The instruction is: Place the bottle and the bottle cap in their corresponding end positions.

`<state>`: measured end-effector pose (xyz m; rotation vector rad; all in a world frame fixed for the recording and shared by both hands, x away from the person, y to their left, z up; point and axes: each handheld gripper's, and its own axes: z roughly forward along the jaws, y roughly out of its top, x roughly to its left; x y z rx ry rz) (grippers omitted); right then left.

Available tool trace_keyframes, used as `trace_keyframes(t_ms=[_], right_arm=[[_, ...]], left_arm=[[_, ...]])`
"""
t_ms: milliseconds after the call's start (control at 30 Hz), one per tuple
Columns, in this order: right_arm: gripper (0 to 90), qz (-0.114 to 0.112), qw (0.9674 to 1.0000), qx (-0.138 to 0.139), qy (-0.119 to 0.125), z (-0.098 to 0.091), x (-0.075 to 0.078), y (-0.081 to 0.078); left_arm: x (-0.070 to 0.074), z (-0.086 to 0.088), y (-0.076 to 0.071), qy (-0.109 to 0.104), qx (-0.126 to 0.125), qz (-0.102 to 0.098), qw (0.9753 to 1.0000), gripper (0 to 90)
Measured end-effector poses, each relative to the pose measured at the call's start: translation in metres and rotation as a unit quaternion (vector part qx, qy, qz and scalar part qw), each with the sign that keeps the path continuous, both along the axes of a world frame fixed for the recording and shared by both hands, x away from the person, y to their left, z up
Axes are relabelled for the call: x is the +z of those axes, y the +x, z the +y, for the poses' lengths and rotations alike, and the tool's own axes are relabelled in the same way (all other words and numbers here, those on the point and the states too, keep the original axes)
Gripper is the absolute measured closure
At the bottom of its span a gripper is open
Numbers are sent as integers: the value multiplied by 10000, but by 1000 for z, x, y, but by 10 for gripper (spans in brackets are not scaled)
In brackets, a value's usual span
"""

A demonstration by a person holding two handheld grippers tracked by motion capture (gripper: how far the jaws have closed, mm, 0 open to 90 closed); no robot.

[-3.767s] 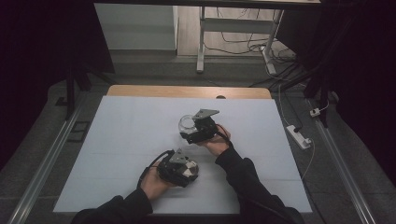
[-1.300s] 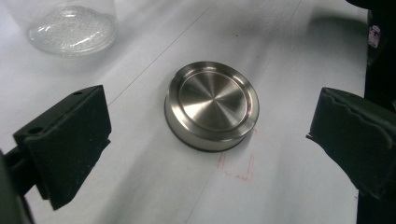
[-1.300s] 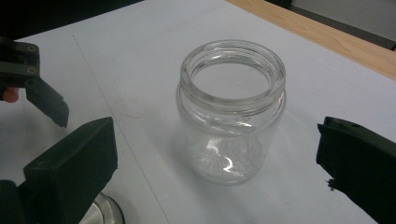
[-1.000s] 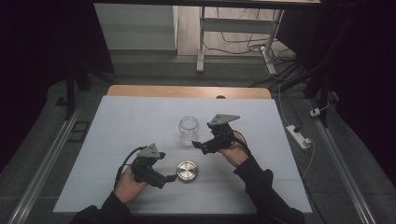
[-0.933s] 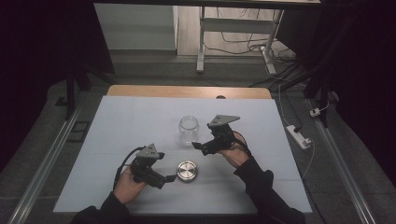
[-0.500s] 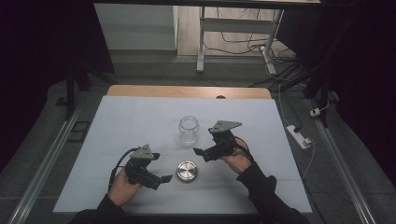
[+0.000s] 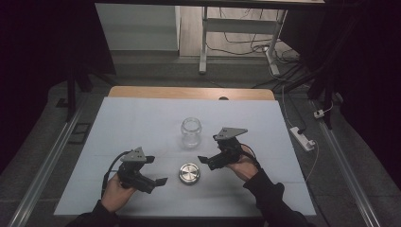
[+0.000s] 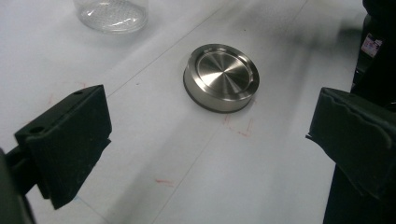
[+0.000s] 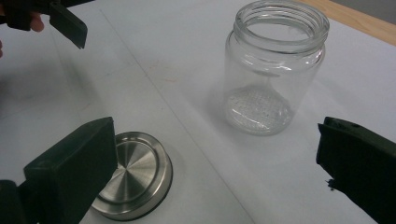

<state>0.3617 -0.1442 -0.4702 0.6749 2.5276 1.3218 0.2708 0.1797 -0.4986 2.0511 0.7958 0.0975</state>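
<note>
A pale blue sheet covers the tabletop [image 7: 142, 123], leaving a wooden strip bare at the far edge, in a dark room with cables on the floor beyond. A clear, lidless round glass jar [image 7: 191, 132] stands upright near the middle, mouth up, and a round brushed-steel lid [image 7: 189, 173] lies flat toward the near edge. The left gripper [image 7: 157, 181] and right gripper [image 7: 204, 160] flank the lid, jaws wide apart, holding nothing.
</note>
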Motion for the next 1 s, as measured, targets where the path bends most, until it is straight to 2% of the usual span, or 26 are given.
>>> trace_keyframes(t_ms=[300, 533, 767, 1000], right_arm=[[0, 48, 9997, -70, 212, -15, 1, -9], [0, 62, 9998, -81, 164, -27, -1, -19], [0, 112, 9996, -205, 161, -41, -3, -27], [0, 71, 9991, -378, 171, -59, -3, -38]], left_arm=[[0, 11, -8, -18, 135, 8, 9999, 0], [-1, 22, -13, -17, 216, 50, 9998, 1], [-2, 37, -23, -24, 410, 46, 9991, 1], [-4, 53, -33, -58, 629, 58, 9980, 1]])
